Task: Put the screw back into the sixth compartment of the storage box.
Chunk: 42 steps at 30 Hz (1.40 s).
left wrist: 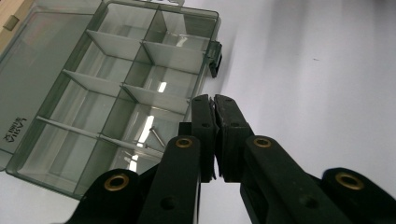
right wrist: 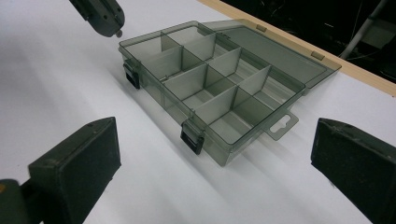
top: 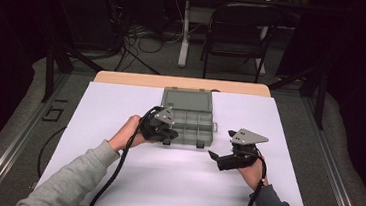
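On the white table [top: 121, 102], the left hand-held gripper [top: 167, 138] is at the front left corner of the organizer box [top: 194, 126], its jaws pressed together and holding nothing. The box is transparent grey, with the lid [top: 188, 99] lying open behind it; a small metal pin [left wrist: 157, 136] lies in one compartment near this gripper. To the right of the box, the right hand-held gripper [top: 219, 149] hovers with its jaws wide apart, holding nothing.

glossy clear grey plastic organizer box [right wrist: 219, 88]; matt white table cover [top: 129, 178].
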Available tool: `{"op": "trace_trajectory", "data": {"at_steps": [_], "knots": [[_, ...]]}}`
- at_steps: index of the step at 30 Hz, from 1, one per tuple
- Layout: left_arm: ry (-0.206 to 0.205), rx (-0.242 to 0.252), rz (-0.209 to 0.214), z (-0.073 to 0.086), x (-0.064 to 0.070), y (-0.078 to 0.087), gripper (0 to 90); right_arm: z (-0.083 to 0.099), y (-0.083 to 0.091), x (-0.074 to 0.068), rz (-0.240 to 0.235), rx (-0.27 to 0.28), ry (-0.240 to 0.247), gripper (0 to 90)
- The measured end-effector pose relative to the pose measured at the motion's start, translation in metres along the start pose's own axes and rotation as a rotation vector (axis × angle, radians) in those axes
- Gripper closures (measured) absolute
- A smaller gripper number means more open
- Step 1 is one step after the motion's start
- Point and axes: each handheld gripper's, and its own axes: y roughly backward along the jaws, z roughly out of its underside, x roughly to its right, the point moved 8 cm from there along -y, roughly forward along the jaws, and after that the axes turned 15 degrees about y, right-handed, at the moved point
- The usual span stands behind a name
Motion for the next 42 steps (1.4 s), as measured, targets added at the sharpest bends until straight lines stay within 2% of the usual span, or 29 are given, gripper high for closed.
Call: {"op": "trace_trajectory", "data": {"at_steps": [18,27,42], "knots": [[0.014,-0.003,-0.025,-0.012,-0.013,-0.001,87.4,0.000,0.000,0.000,0.001,0.000,-0.001,0.6],[0.009,-0.013,-0.038,-0.020,-0.019,-0.003,87.4,-0.001,0.001,0.001,0.004,0.003,0.001,0.6],[0.033,-0.020,-0.053,-0.025,-0.029,-0.009,87.3,-0.001,0.001,0.001,0.003,0.005,-0.001,0.6]]}}
